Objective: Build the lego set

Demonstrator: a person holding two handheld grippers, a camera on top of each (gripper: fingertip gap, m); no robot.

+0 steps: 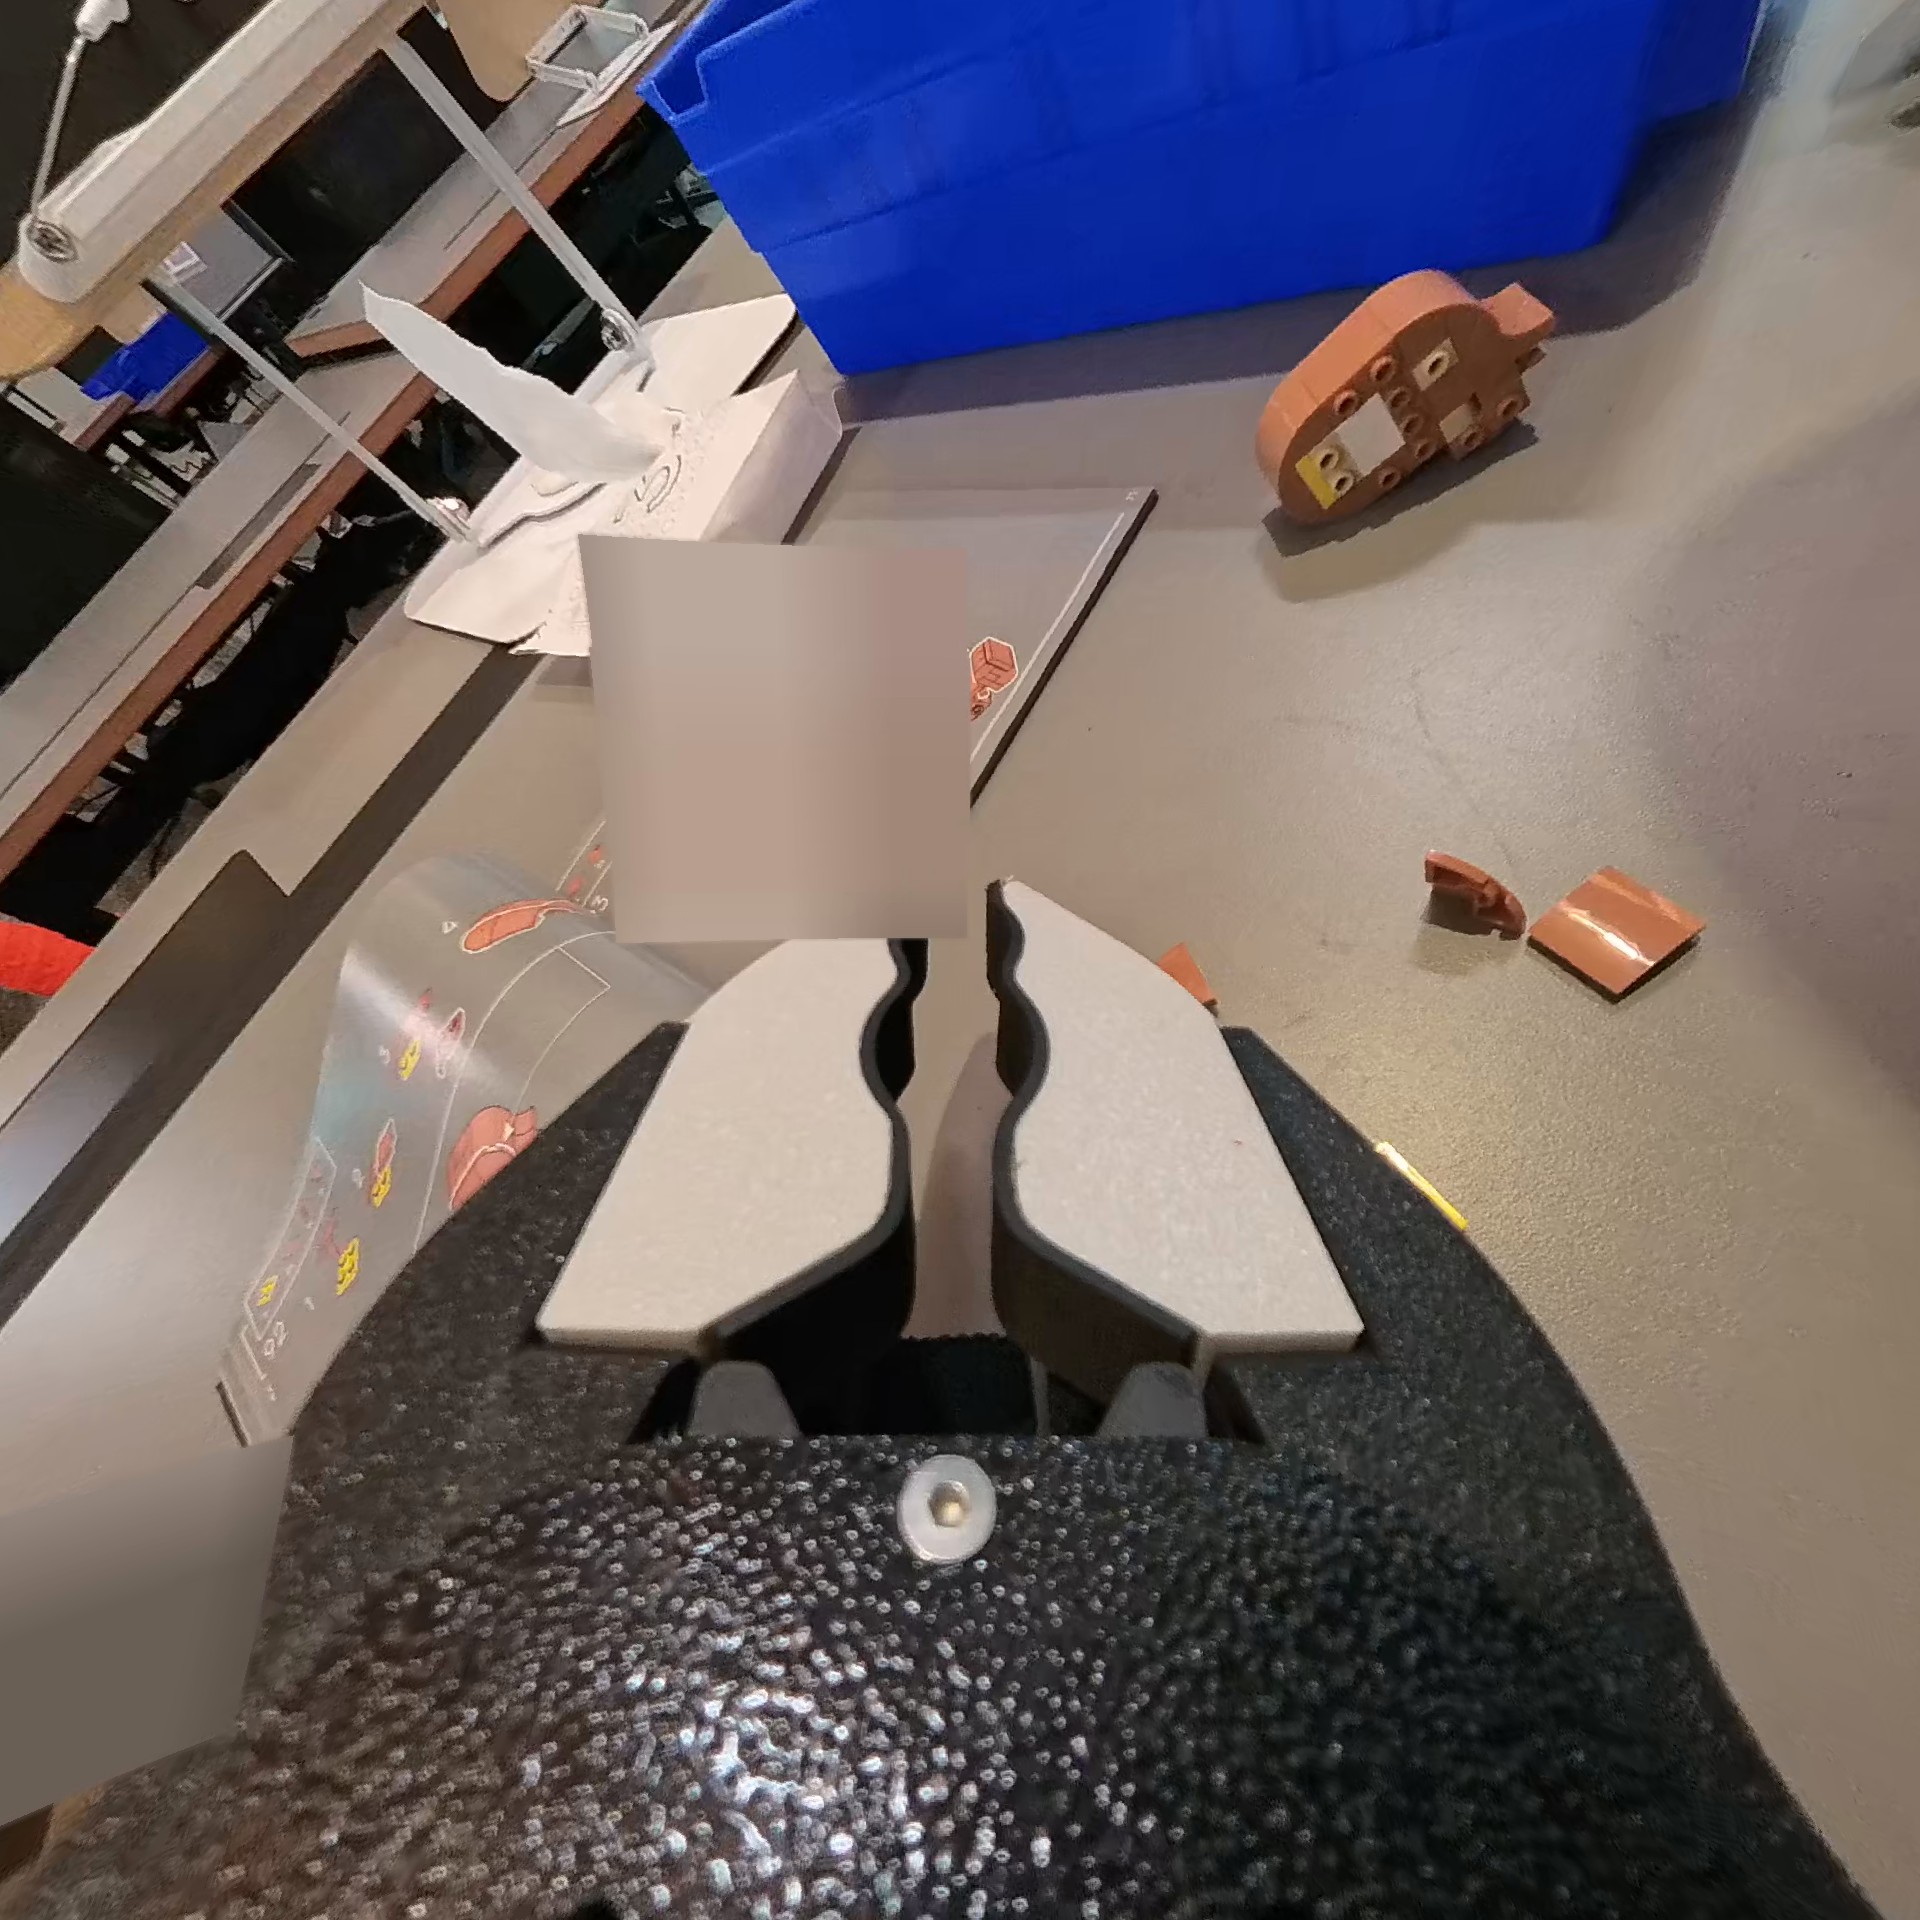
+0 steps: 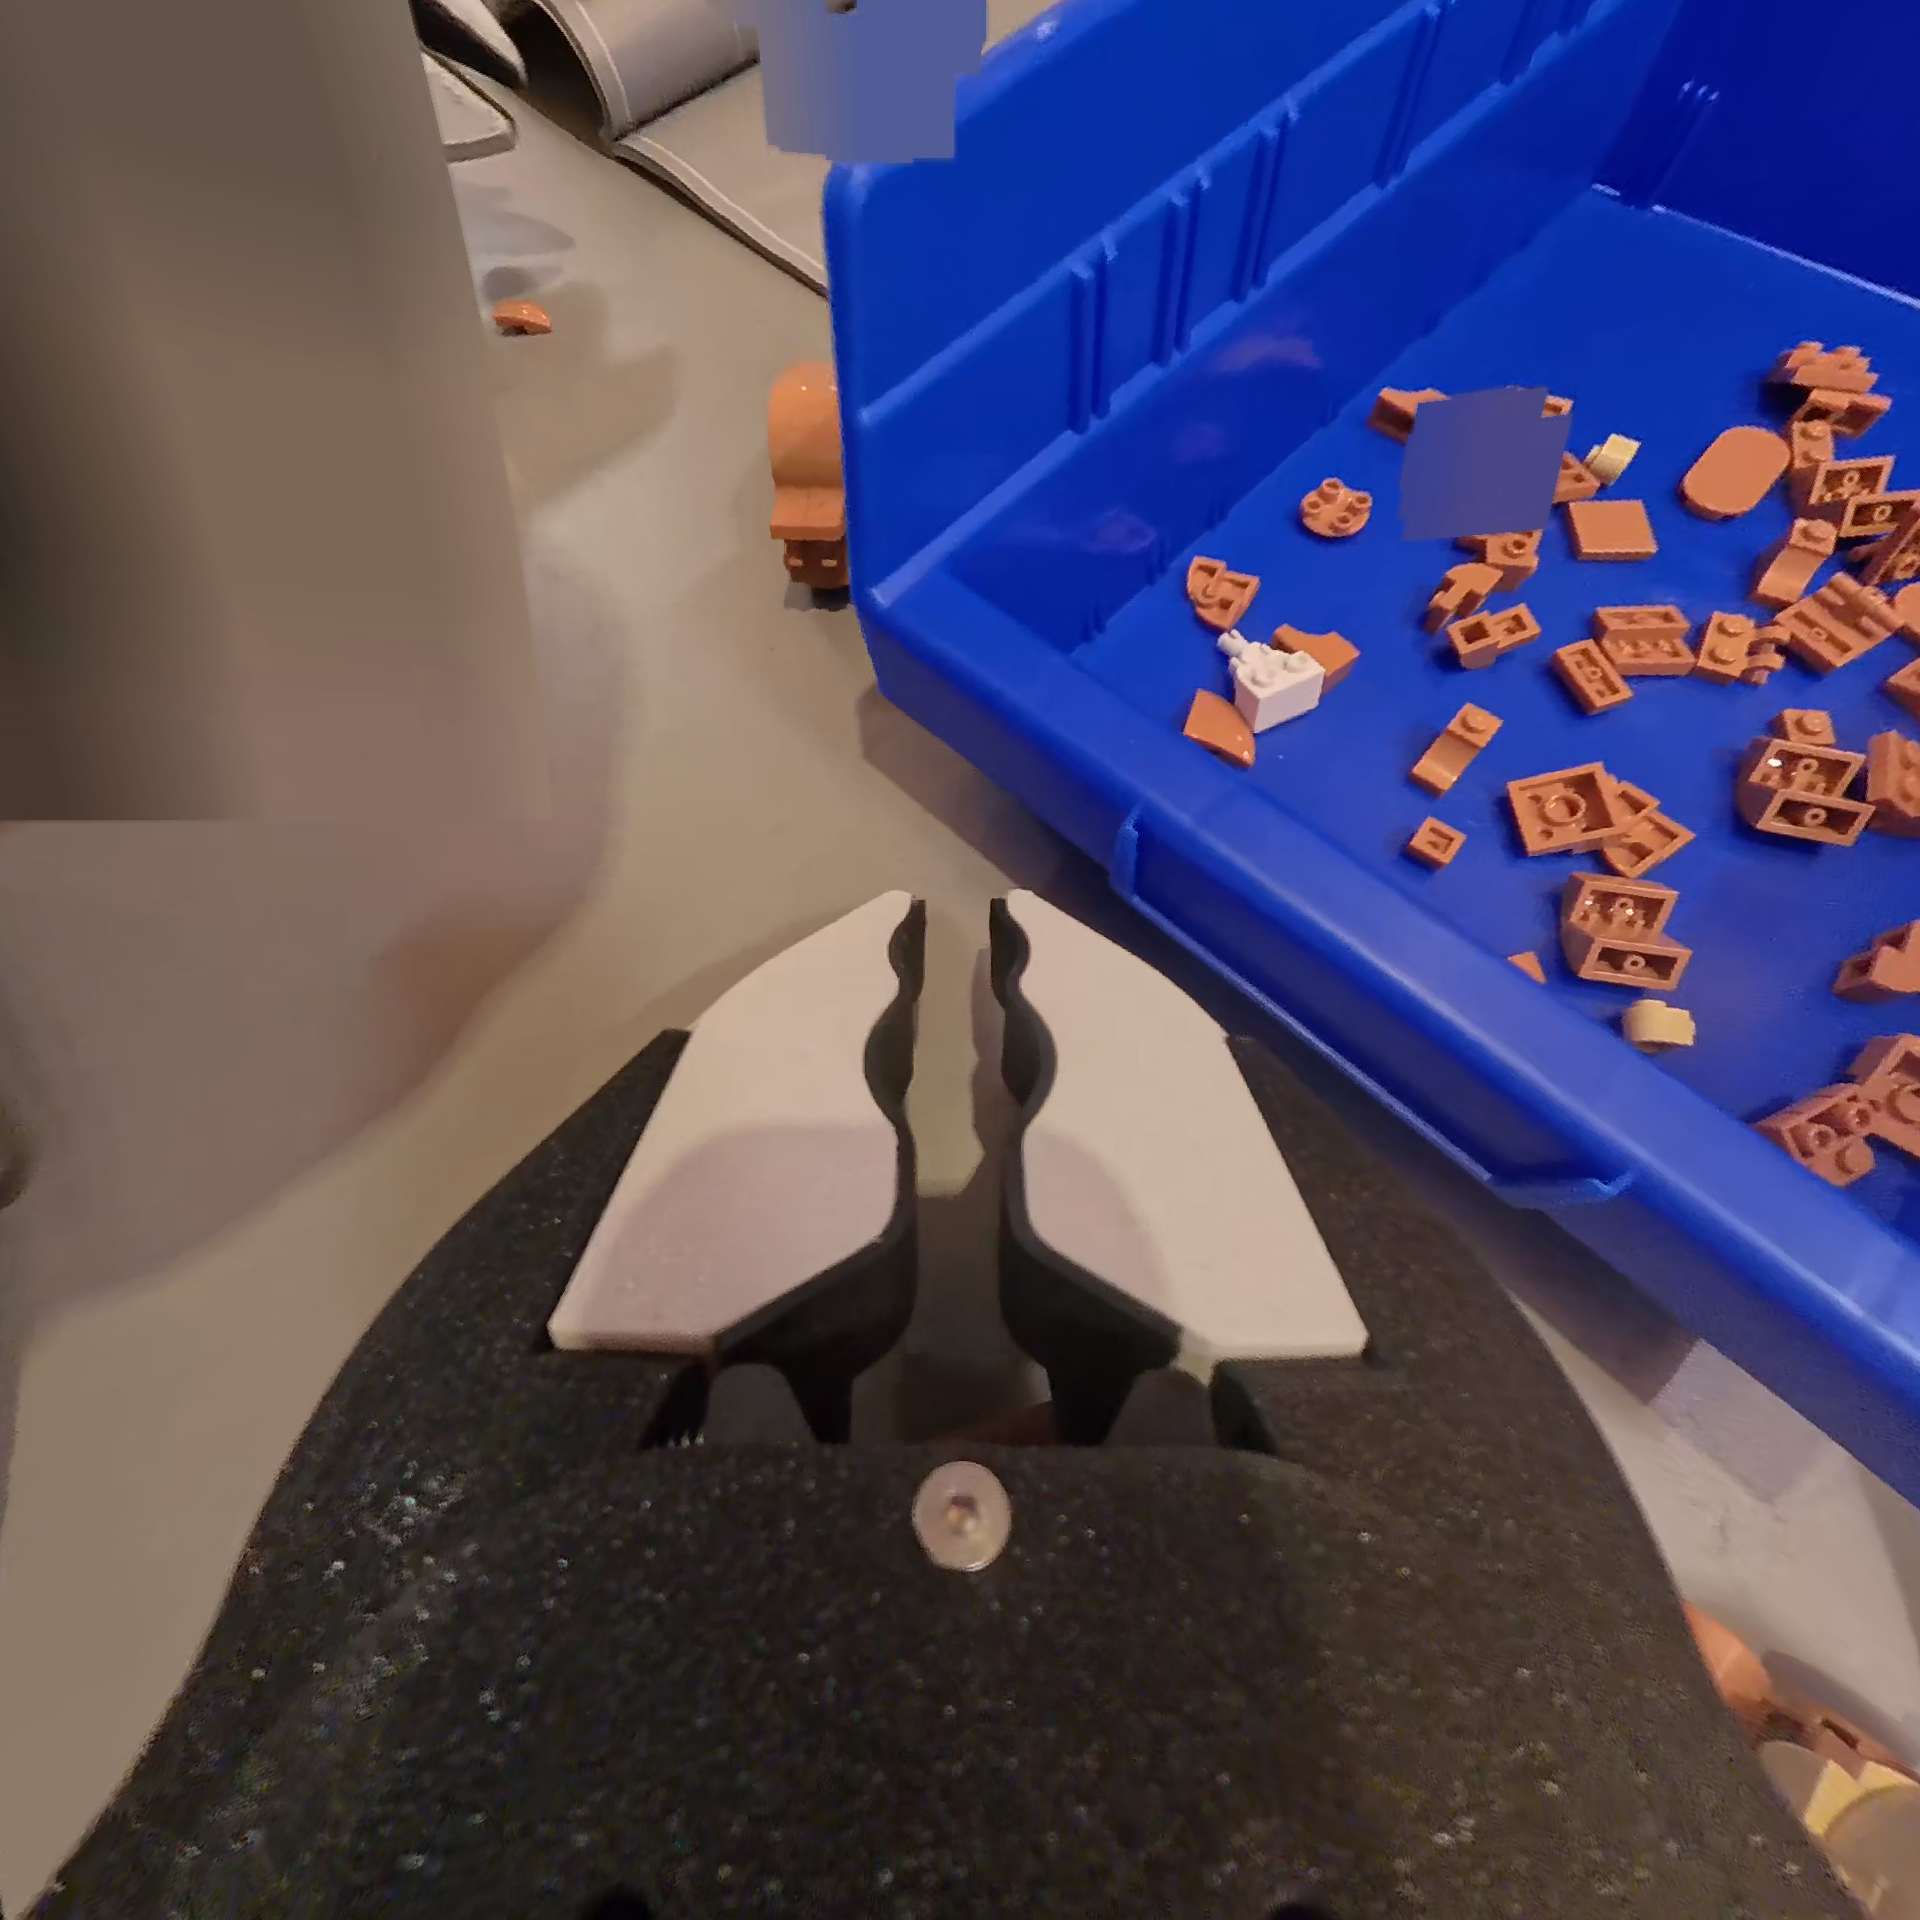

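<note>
Right now my left gripper point(image 1: 954, 914) hangs over the table point(image 1: 1351, 1143), fingers narrow, bare, near a booklet point(image 1: 416, 1091) and brown tile point(image 1: 1614, 931). Right gripper point(image 2: 954, 914), fingers narrow, bare, beside the blue bin point(image 2: 1299, 935) of bricks point(image 2: 1621, 665).

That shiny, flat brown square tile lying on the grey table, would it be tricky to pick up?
Probably. The flat brown square tile lies low on the grey table, leaving little edge to pinch. Its glossy glare suggests it is slippery. It looks rigid, so would likely slide rather than bend.
</note>
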